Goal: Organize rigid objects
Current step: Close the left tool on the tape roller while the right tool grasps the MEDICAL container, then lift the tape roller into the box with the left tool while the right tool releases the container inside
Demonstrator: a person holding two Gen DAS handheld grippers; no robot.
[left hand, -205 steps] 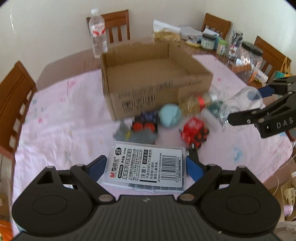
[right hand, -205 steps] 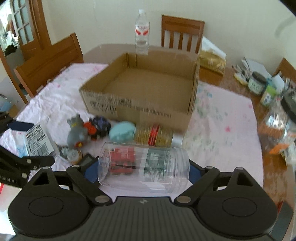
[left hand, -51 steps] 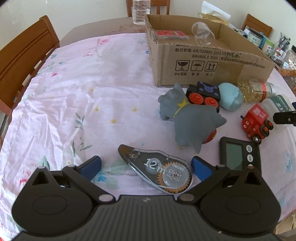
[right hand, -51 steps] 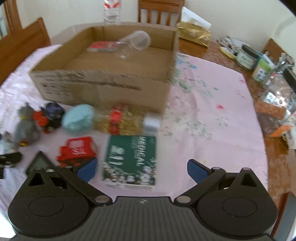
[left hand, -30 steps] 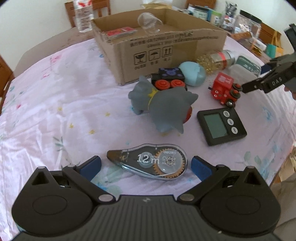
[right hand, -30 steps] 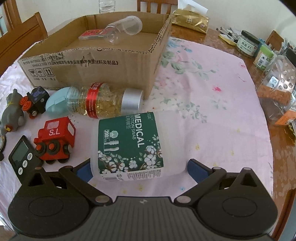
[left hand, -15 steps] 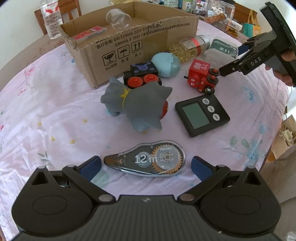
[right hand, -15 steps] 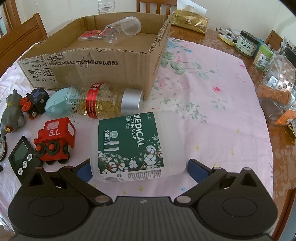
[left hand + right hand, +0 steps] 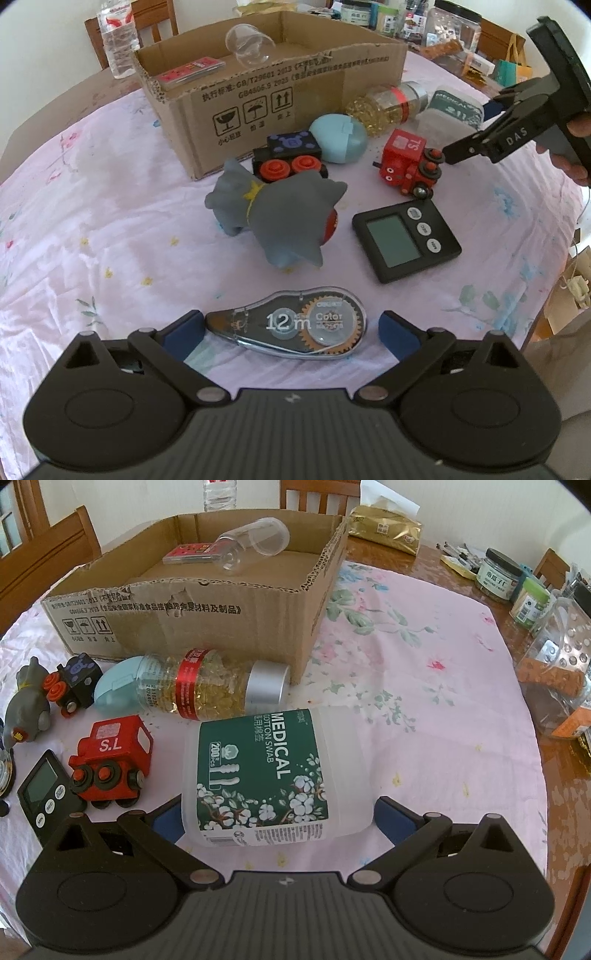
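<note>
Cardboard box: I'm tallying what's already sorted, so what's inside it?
Inside the cardboard box lie a clear plastic jar on its side and a red flat pack. The near wall hides part of the floor.

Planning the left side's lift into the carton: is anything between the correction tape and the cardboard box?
Yes. The grey toy figure and black toy train car lie between the correction tape and the cardboard box; the left gripper must lift over them.

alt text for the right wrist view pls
The right gripper straddles a medical cotton swab tub lying on a pink tablecloth. Beyond it lie a capsule bottle, a red toy train and a cardboard box.
</note>
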